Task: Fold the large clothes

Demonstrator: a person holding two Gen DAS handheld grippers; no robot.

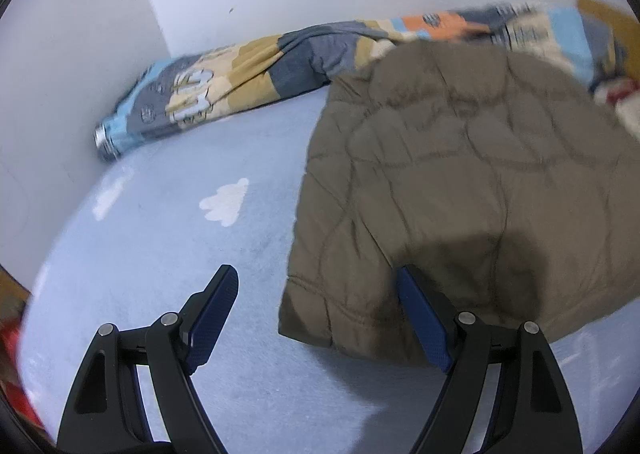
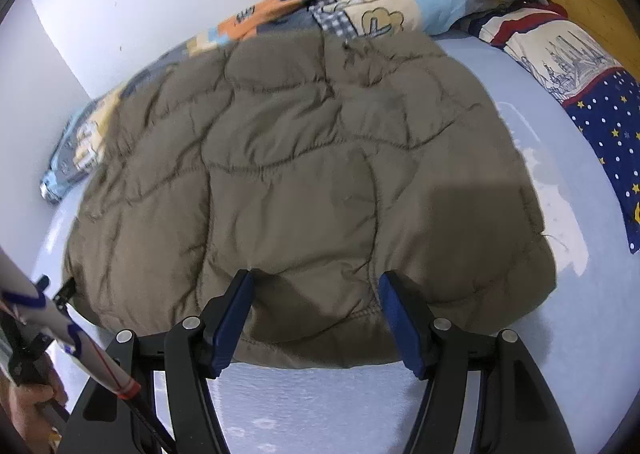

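My coat point(image 2: 304, 182) lies flat on the bed point(image 1: 168, 294), puffy and brown, with its far edge up against the blanket point(image 1: 224, 82) that runs along the wall point(image 1: 80, 54). A starry pillow point(image 2: 600, 122) sits at the far right corner of the bed. My right tongs point(image 2: 316, 322) are wide and hold nothing, with the near edge of the coat sitting between the two blue pads point(image 2: 396, 318). My left tongs point(image 1: 316, 322) are wide too, also empty, at the coat's near left corner; one pad is by the hem and the other is over bare sheet. I think the coat is already folded in on itself and I am about to grab the near edge to fold it over. To do it well, I should push both tongs in deeper, so each pad pair bites all the thick layers and not just the top skin. Then I should squeeze both at once, lift together, and keep the edge straight as I carry it toward the wall. Puffy cloth slips, so I go slow.
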